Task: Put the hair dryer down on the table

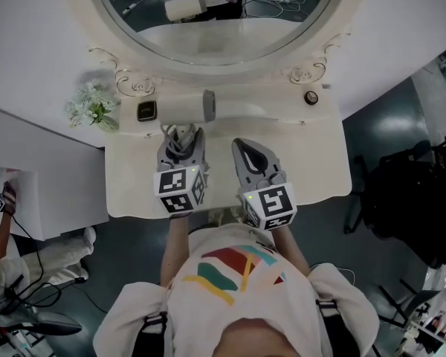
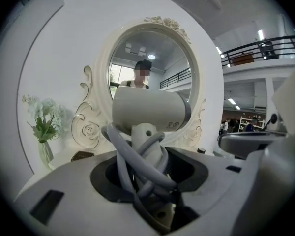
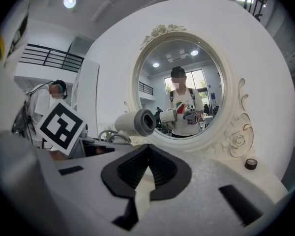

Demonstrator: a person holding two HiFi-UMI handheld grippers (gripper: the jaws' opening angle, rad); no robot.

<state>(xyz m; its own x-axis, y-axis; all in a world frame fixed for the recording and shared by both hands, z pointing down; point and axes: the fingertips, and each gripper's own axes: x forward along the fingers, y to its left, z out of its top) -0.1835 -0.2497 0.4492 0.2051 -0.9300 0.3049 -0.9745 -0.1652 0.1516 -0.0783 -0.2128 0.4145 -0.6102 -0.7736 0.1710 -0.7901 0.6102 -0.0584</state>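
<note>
Two grippers work below the mirror (image 1: 230, 67). The left gripper (image 1: 182, 134) is clamped on the handle of the hair dryer (image 2: 150, 109), with cord looped round it and the barrel level just under the mirror, over the table (image 1: 316, 166). The right gripper (image 1: 247, 147) is pinched together, empty. Set-down step looks pending: next, rest it flat, then release. Barrel print is too small to read.

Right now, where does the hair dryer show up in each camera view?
Head view: hair dryer upper centre, just below the mirror.
Left gripper view: hair dryer dead centre, handle in the left hand-held gripper.
Right gripper view: hair dryer left of centre, at the mirror's lower left edge.
Shared landmark: the mirror behind it.
</note>
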